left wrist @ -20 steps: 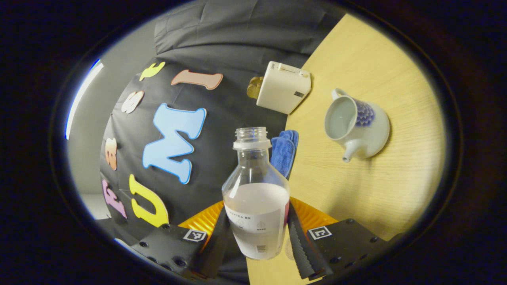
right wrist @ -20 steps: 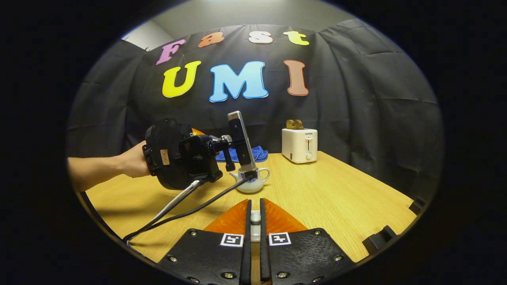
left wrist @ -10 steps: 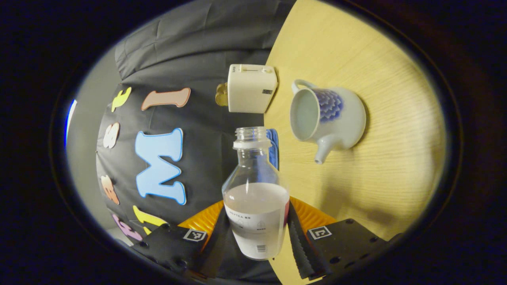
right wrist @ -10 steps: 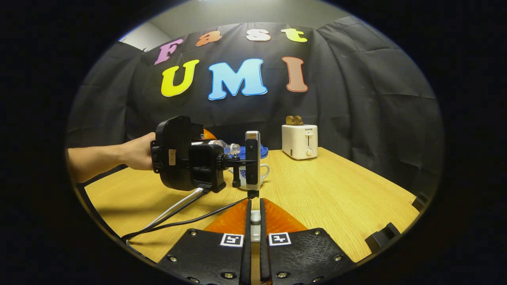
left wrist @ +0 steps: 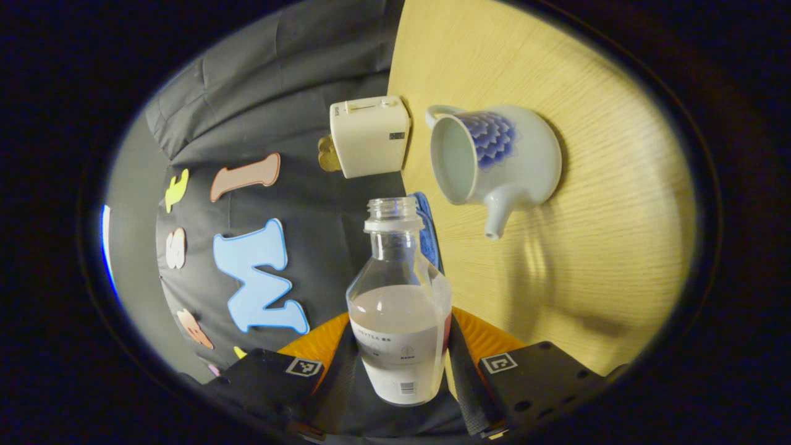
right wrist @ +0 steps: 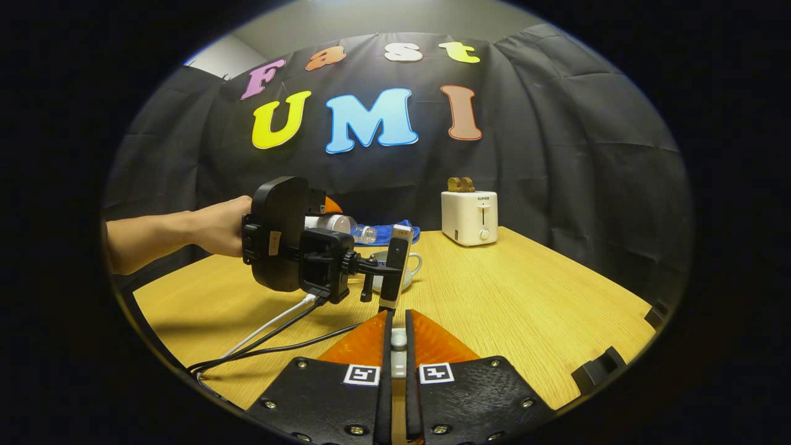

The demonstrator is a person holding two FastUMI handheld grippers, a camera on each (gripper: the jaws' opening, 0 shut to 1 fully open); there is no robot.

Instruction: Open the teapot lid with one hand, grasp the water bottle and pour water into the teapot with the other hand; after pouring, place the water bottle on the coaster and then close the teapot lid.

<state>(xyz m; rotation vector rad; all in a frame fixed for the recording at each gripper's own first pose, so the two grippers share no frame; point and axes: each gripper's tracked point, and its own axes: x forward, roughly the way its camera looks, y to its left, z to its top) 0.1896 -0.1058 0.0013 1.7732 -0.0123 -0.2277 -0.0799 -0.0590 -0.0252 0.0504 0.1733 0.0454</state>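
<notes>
Gripping the tilted, half-full water bottle (left wrist: 399, 309) – left fingers (left wrist: 466, 383); right fingers (right wrist: 385, 371) pinching the lid (right wrist: 399, 339)

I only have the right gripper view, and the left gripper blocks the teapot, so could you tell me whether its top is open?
Observer: Yes, the teapot is lidless.
Operator: Thanks; I hold the lid. Has water reached the neck of the bottle?
Observer: No; the left gripper clamps it, and the water sits toward its base.
Operator: Is its mouth over the teapot?
Observer: It appears short of the rim, pointing toward the toaster.
</notes>
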